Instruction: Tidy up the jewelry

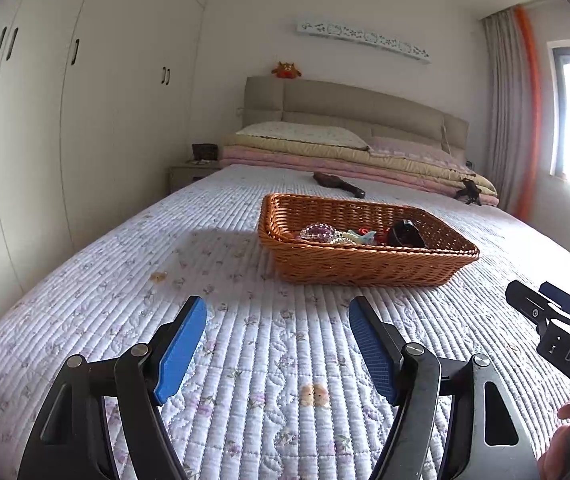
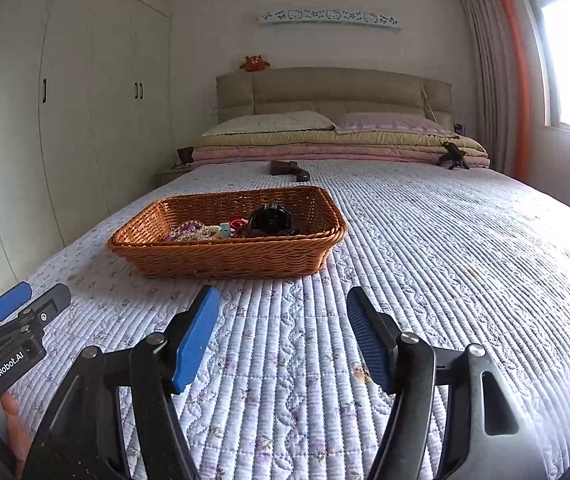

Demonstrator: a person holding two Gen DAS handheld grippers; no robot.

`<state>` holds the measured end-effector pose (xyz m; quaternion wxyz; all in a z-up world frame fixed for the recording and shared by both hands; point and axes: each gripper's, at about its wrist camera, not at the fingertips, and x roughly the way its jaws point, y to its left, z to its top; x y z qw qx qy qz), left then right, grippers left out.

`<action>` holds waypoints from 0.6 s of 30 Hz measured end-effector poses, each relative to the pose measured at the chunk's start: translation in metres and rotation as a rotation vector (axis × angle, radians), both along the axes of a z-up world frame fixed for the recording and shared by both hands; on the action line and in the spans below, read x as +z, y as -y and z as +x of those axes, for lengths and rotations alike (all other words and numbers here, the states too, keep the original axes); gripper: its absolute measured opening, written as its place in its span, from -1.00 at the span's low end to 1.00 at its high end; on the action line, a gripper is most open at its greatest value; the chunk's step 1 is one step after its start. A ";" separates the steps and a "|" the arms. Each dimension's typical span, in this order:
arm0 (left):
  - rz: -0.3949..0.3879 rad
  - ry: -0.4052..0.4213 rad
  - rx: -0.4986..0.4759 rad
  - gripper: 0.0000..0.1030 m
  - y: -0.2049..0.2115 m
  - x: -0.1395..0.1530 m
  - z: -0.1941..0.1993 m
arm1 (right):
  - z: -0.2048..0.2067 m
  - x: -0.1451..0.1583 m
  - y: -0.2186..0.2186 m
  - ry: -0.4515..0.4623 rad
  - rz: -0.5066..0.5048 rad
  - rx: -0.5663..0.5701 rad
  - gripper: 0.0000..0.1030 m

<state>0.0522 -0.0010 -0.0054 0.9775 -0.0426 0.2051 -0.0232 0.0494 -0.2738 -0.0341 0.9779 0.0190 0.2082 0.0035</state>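
Two grippers hover over the quilted bed (image 2: 425,240): the left gripper (image 1: 279,344) and the right gripper (image 2: 283,336), both with blue pads spread wide and holding nothing. One wicker basket (image 2: 221,258) sits ahead of them, well apart, with the jewelry (image 2: 205,232) heaped inside. The left gripper's body reads "GenRobot.AI", the right's "DAS".

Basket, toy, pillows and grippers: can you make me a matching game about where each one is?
Things:
1. basket
2. red toy
3. pillows
4. left gripper and right gripper

Places or states:
A. on top of the headboard
B. stacked on folded quilts
C. open, holding nothing
D. on the bedspread, with jewelry inside

Pairs: 1-D, 2-A, 3-B, 4-C
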 end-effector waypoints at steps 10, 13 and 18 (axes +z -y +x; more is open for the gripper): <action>0.005 -0.022 0.002 0.46 0.001 -0.001 0.004 | 0.001 -0.001 0.002 -0.003 -0.001 0.005 0.34; 0.004 -0.023 0.002 0.46 0.000 -0.002 0.005 | 0.001 -0.002 0.003 -0.004 0.002 0.005 0.34; 0.001 -0.025 0.003 0.47 0.000 -0.002 0.004 | 0.001 -0.002 0.002 -0.005 0.002 0.003 0.34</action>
